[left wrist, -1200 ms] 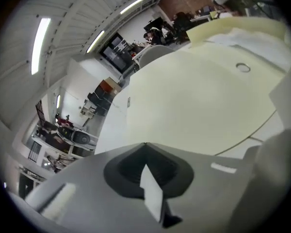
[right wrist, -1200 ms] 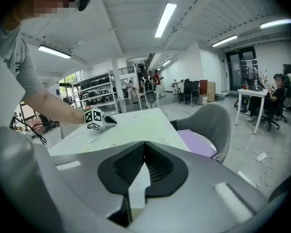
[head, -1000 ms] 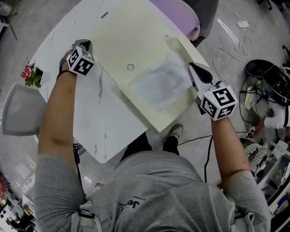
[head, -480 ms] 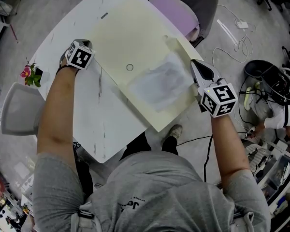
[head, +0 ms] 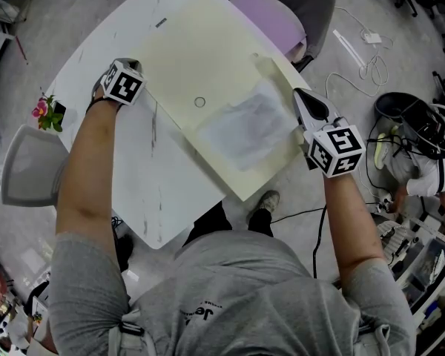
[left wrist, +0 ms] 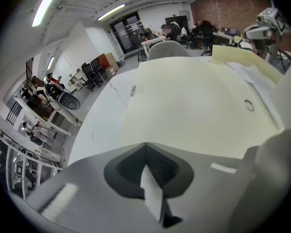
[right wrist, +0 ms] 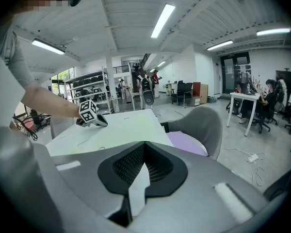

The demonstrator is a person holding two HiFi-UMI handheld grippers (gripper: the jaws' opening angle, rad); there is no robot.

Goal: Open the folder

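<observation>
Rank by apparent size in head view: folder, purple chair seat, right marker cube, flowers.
1. folder
2. purple chair seat, partly hidden behind the folder
3. right marker cube, though it is nearer the camera, so its lead over the flowers is unsure
4. flowers

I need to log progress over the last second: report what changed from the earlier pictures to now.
The left tool rolled a little at the folder's left edge. The right tool barely shifted. Nothing was taken hold of or let go. The folder stayed lying open on the table, and both tools stayed shut.
</observation>
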